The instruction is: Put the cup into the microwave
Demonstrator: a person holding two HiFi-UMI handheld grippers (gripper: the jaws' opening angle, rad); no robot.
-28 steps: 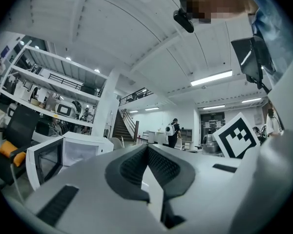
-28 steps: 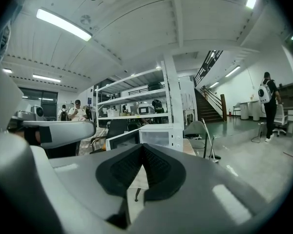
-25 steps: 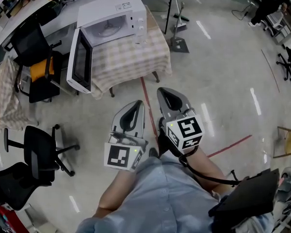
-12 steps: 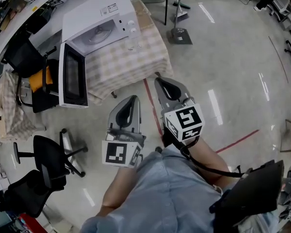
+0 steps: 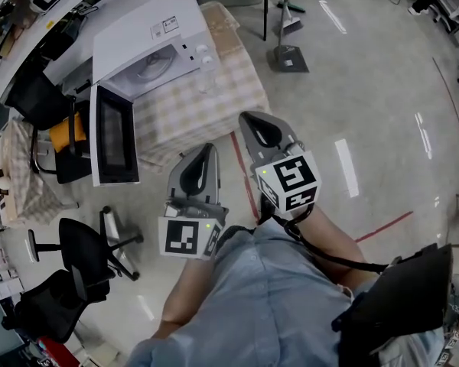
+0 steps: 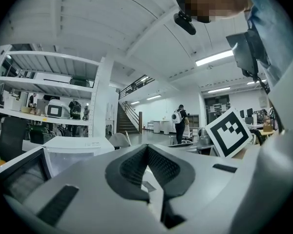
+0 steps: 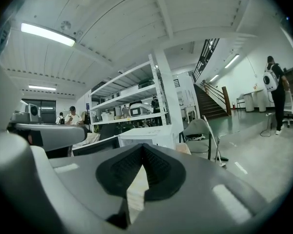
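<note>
The step in hand looked like the approach: neither claw had reached the worktop [image 5: 214, 113], a small table under a checked cloth. The left claw [image 5: 205, 155] and the right claw [image 5: 252, 125] were held side by side in front of the person, over the floor on the near side of that worktop, pointing toward it. Each gripper view showed its jaws clenched together with nothing between them.

The microwave [image 5: 149, 37] stood on the far left part of the worktop, its door [image 5: 115, 136] swung wide open toward the chairs, the cavity and turntable exposed. Just right of the microwave's control panel stood what was probably the cup [image 5: 206, 79], clear and hard to make out from the head view, well apart from both claws.

The next move would call for closing the gap to the worktop, parting one claw's jaws, and bringing them around the cup's wall, gently, since clear glass or plastic may slip.
</note>
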